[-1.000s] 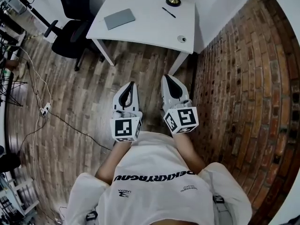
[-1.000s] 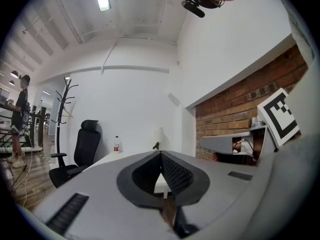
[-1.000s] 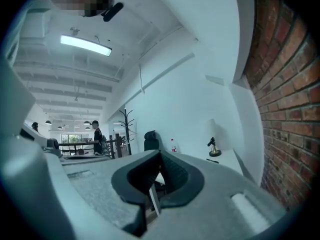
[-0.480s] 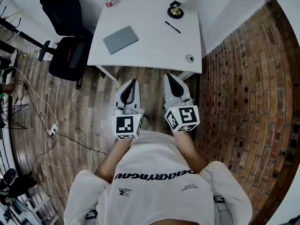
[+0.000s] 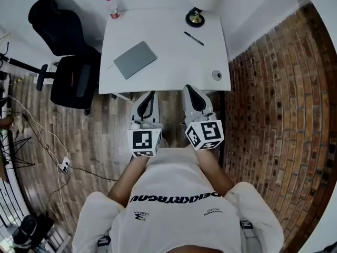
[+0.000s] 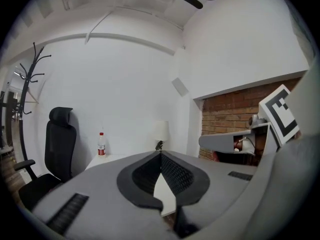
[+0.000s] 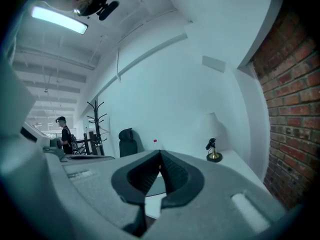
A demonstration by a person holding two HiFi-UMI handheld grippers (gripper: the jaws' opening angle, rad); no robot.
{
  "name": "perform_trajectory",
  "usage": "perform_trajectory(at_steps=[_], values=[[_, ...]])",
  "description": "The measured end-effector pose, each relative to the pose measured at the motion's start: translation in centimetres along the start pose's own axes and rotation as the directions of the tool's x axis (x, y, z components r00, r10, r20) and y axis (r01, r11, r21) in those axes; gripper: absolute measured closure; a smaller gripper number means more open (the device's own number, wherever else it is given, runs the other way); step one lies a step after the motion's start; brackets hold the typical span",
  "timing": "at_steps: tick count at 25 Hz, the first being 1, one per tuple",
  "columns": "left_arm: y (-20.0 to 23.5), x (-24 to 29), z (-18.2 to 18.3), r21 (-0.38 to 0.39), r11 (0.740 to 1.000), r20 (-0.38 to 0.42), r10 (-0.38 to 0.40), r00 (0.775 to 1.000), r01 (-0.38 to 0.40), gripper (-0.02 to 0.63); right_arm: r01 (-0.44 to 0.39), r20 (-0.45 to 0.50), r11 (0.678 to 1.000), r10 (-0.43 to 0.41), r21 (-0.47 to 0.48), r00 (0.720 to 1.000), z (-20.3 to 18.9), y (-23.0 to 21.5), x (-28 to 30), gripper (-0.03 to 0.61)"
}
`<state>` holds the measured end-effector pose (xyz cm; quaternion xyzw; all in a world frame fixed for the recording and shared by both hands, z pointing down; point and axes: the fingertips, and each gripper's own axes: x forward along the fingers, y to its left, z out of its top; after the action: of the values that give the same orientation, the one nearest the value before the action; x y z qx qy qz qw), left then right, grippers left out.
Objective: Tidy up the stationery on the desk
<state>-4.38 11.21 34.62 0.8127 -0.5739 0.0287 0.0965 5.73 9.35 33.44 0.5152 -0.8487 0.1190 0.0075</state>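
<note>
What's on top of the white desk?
A grey notebook, a black pen, a lamp, a red-capped bottle and a small round thing. Whatever lies under the notebook is hidden.

A black office chair (image 5: pixel 68 78) stood on the wooden floor (image 5: pixel 105 141); a brick wall (image 5: pixel 279 115) ran opposite (a coat rack (image 7: pixel 97 115) showed farther off).

The small round thing (image 5: pixel 217 75) near the front corner of the desk (image 5: pixel 168 57) is too small to tell, and the bottom edge cuts off the person's legs (image 5: pixel 97 223).
</note>
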Motion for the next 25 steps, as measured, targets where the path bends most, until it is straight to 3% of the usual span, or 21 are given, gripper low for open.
perform_trajectory(at_steps=[10,25], values=[[2.6,5.6,-1.6,-0.008,1.000,-0.052,-0.009,0.999,0.009,0.617,0.040,-0.040,0.999,-0.039,0.027,0.998,-1.4,-2.6,5.1,0.580],[4.7,14.5,-3.8,0.040,0.998,-0.174,0.053,0.983,-0.046,0.617,0.016,-0.104,0.993,-0.003,0.120,0.995,-3.5,-8.2,12.3,0.580]])
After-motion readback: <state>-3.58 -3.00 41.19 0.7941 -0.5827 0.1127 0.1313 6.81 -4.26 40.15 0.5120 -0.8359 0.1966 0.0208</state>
